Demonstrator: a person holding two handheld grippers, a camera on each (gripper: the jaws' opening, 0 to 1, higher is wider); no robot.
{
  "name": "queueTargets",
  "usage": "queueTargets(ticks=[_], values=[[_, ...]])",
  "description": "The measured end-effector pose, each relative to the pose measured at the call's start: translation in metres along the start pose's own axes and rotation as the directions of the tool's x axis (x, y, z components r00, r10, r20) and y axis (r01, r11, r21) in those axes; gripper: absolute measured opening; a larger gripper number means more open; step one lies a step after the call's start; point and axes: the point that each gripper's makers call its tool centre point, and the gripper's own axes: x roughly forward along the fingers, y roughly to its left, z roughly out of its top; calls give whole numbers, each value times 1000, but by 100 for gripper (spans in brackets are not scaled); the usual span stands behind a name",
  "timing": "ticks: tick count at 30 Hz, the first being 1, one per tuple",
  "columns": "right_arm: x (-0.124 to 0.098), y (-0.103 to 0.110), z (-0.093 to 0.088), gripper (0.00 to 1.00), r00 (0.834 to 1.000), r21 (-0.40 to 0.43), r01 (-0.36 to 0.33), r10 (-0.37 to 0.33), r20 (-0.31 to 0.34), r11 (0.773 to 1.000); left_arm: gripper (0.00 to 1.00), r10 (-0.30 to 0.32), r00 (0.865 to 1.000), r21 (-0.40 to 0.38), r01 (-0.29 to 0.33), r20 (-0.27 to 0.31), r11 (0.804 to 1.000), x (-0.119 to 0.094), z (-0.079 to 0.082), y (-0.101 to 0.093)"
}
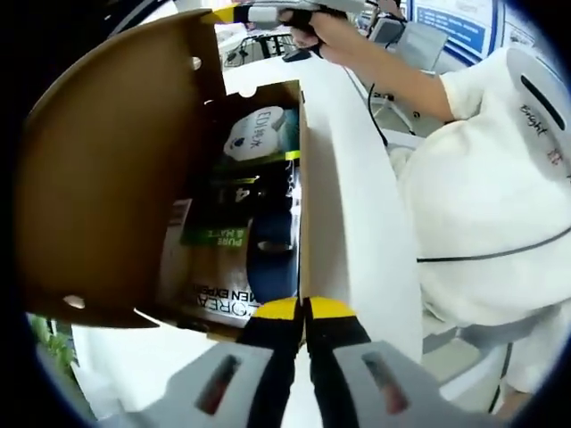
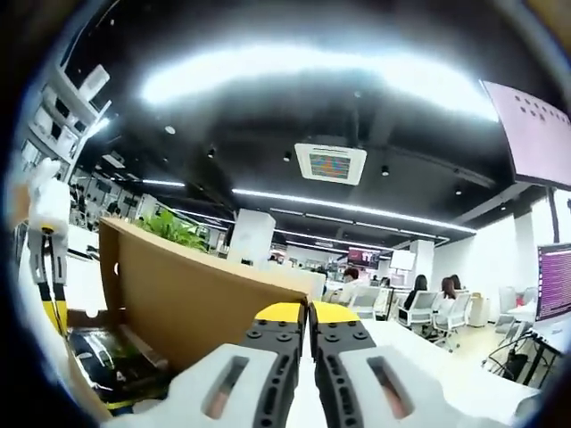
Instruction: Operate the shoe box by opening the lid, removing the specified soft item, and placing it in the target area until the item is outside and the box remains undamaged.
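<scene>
The shoe box (image 1: 343, 205) stands open, white outside and brown inside. Its brown lid (image 1: 116, 169) is swung up to the left. My left gripper (image 1: 303, 309) is shut on the rim of the box's white side wall. At the top, my right gripper (image 1: 234, 13), held in a hand, pinches the lid's far corner. Inside lie a white pouch (image 1: 254, 132), a green-labelled pack (image 1: 219, 234), a dark blue soft item (image 1: 272, 242) and a black pack (image 1: 223, 294). In the right gripper view my right gripper (image 2: 308, 312) is shut on the lid (image 2: 187, 299) edge; the left gripper (image 2: 51, 299) holds the box wall at far left.
A person in a white shirt (image 1: 491, 205) stands close on the right of the box. Behind are office desks, chairs and seated people (image 2: 419, 299), a green plant (image 2: 174, 227), shelves (image 2: 67, 116) on the left and a ceiling vent (image 2: 330, 163) overhead.
</scene>
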Motion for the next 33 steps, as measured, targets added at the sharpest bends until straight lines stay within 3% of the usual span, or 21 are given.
queueTargets(ticks=[2, 4, 10, 19, 24, 30, 33], values=[[6, -1, -1, 0, 999, -37, -29, 28, -47, 999, 2, -3, 1000, -6, 3, 11, 1000, 0, 0, 0], [9, -1, 0, 0, 996, -3, -40, 40, -75, 999, 2, 1, 1000, 9, -2, 23, 1000, 0, 0, 0], [10, 1, -1, 0, 998, -57, -12, 8, -56, 998, 2, 10, 1000, 12, -10, 29, 1000, -1, 0, 1], [22, -2, -1, 0, 993, -17, -42, 40, -115, 999, 2, 10, 1000, 18, -10, 15, 1000, -1, 0, 1], [26, -2, -1, 0, 988, 5, -44, 44, -150, 999, 2, 42, 999, 44, -41, -9, 998, 0, 0, 0], [32, -3, -3, 0, 989, 56, -41, 49, -140, 998, 2, 49, 998, 39, -48, -25, 998, 0, -1, 1], [33, -2, -3, 0, 990, 37, -27, 31, -135, 999, 2, 47, 999, 39, -46, -22, 998, 0, -1, 1]])
